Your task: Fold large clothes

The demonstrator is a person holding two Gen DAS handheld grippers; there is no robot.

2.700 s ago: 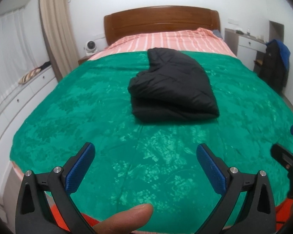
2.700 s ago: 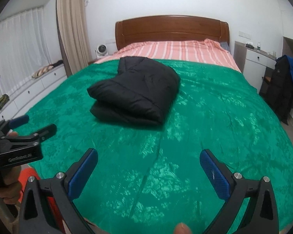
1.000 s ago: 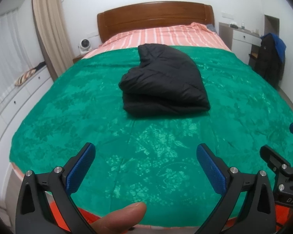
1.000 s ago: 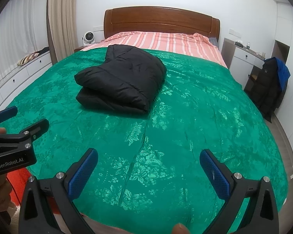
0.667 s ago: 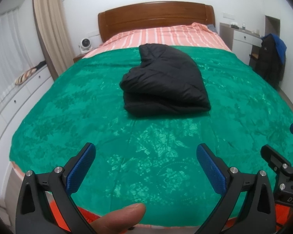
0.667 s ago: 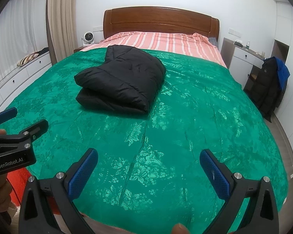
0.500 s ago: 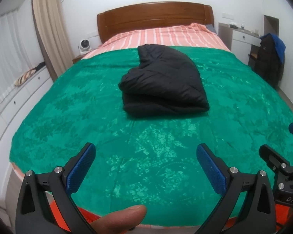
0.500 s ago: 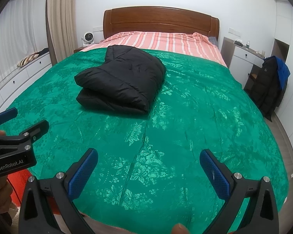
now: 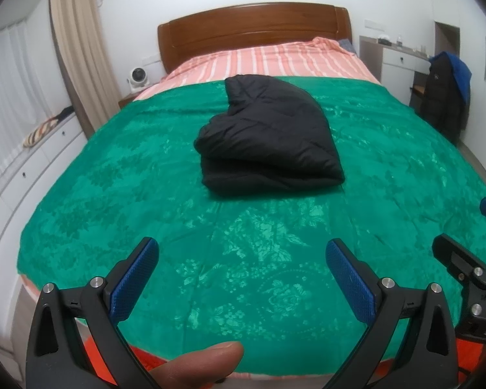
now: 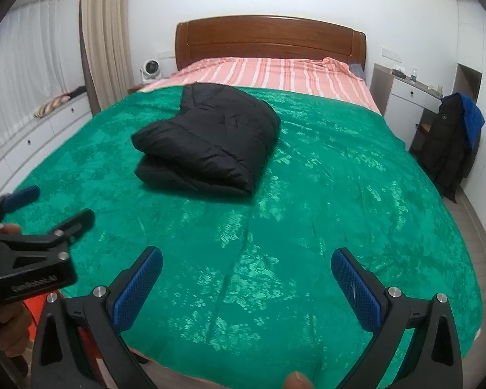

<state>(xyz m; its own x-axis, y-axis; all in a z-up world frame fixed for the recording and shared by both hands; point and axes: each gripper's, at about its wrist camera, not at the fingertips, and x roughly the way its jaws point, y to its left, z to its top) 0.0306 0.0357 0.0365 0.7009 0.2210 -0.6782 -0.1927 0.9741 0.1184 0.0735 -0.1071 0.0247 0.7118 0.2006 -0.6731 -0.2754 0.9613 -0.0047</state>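
Black jacket (image 9: 269, 142) folded on bed (image 9: 113, 194); underside hidden, both grippers' jaws wide.

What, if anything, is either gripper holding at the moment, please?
Nothing: the left gripper and right gripper are open and empty; the folded black jacket lies untouched.

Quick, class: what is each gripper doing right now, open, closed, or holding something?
Left gripper: open, holding nothing, above the green bedspread.
Right gripper: open, holding nothing; the folded black jacket lies apart on the bed.
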